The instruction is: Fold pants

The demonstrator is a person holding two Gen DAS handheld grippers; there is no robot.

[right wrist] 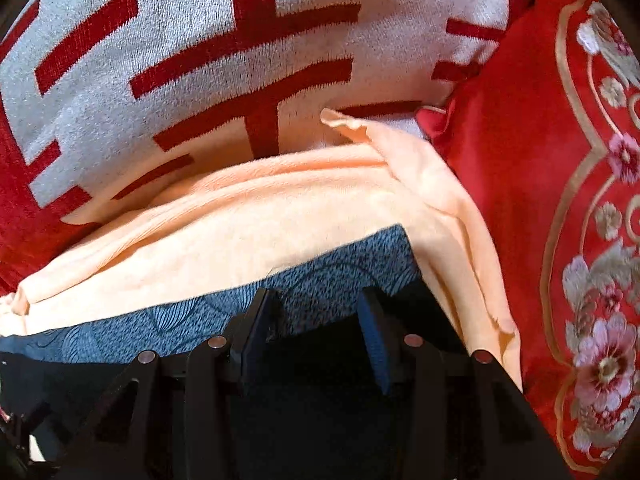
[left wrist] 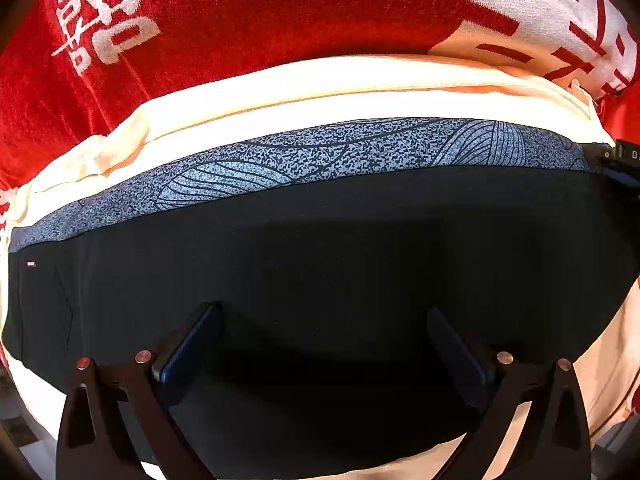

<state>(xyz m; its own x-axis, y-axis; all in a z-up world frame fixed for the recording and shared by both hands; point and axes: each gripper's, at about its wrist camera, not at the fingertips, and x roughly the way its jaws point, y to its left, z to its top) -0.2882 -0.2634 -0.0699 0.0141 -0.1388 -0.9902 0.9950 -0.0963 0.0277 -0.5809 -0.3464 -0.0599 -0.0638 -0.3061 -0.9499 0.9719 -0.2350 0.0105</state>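
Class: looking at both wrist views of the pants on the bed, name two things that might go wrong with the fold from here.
1. The black pants lie on a loose peach cloth; the right hand-held gripper, near the patterned waistband, might pinch both.
2. The left hand-held gripper straddles smooth fabric with open jaws; closing there may bunch it.
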